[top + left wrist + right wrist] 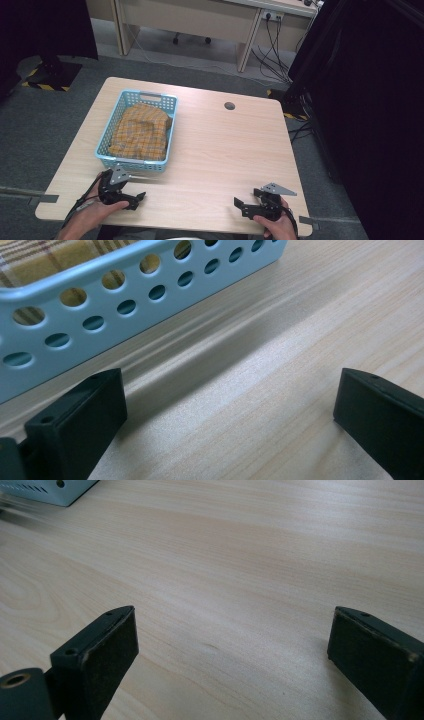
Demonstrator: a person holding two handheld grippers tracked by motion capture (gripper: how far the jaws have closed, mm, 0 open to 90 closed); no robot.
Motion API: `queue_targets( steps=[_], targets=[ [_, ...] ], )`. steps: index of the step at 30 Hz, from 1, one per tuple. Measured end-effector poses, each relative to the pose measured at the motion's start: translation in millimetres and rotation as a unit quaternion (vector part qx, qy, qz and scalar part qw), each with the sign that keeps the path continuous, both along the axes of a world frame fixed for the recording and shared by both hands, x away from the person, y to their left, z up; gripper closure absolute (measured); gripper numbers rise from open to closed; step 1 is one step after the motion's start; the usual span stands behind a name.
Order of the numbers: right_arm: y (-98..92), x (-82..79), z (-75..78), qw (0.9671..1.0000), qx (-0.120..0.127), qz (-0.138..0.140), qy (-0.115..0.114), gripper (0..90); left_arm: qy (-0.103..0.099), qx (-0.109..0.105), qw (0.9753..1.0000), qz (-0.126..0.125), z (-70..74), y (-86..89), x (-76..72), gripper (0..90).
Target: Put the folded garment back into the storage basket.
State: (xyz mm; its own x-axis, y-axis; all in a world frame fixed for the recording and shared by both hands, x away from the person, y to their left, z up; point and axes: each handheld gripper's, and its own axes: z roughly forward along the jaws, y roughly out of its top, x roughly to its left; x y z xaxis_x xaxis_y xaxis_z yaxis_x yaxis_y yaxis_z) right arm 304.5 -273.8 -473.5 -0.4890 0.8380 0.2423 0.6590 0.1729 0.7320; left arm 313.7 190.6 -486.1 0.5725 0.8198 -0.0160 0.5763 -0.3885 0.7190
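A light blue perforated basket (102,149) sits on the left half of the wooden table (220,150), with a yellow plaid cloth (140,132) folded inside it. My left gripper (134,195) rests near the table's front edge, just in front of the basket, open and empty; its view looks across bare wood at the basket wall (125,300) and the cloth (45,257) behind it. At the front right my right gripper (245,206) is open too, with only bare tabletop (235,580) between its jaws and a basket corner (50,490) far off.
A round cable hole (229,106) lies near the table's back edge. Behind the table stand a desk (200,20) with hanging cables (272,50); dark curtains (370,100) hang at the right. Grey floor surrounds the table.
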Motion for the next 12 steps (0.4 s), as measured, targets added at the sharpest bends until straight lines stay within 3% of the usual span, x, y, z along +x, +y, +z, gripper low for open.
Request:
queue_targets(
  steps=[12],
  targets=[
    [-5.3,-4.9,-1.3,1.0,0.002,-0.006,-0.001,6.6,0.0,0.0,1.0,0.0,0.0,0.0,0.0,0.0]
  ],
)
